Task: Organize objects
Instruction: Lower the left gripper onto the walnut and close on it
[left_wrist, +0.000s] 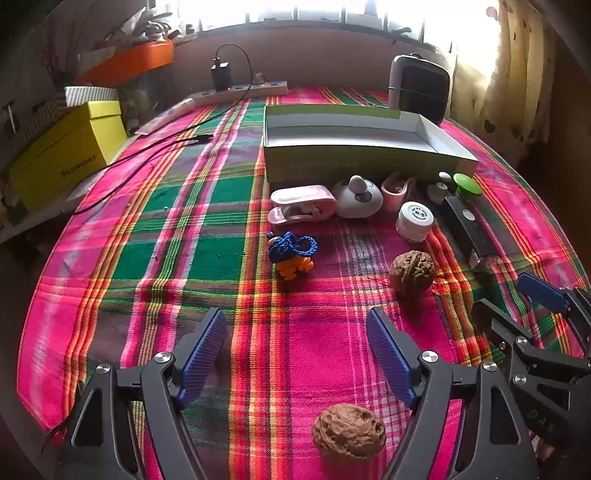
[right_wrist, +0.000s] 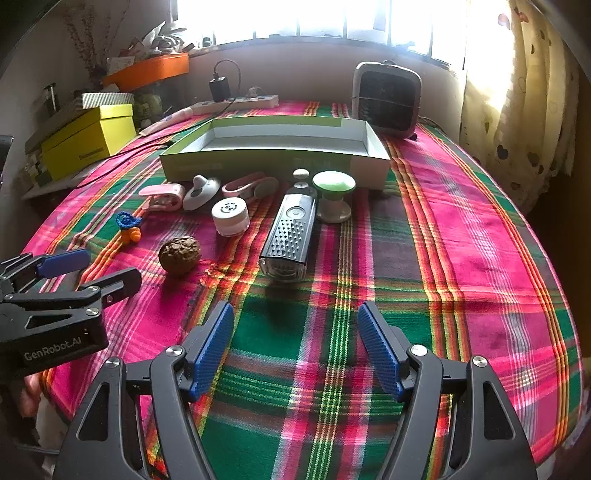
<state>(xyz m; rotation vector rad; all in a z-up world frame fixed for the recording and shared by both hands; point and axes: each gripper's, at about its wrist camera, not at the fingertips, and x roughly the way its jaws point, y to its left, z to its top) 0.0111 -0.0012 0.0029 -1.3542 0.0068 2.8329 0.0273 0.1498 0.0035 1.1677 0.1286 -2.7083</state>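
From the left wrist, our left gripper (left_wrist: 297, 339) is spread wide and empty; one walnut (left_wrist: 349, 435) lies on the cloth between its arms, a second walnut (left_wrist: 412, 272) ahead to the right.

From the right wrist, our right gripper (right_wrist: 295, 334) gapes empty; the flashlight (right_wrist: 288, 236) lies just ahead, the open box (right_wrist: 275, 153) beyond.

I take the open box (right_wrist: 275, 157) as my mark. Just in front of its near wall runs a row: a clip (right_wrist: 162, 195) at the left, then a rounded gadget (right_wrist: 201, 186), a small jar (right_wrist: 229, 216), a flashlight (right_wrist: 288, 236) and a knob-topped stand (right_wrist: 334, 195) at the right. Nearer me and left of the jar lie a knotted cord toy (right_wrist: 129, 225) and a walnut (right_wrist: 180, 255). A second walnut (left_wrist: 349, 435) lies nearest, between my left fingers. Behind the box stands a heater (right_wrist: 388, 99).
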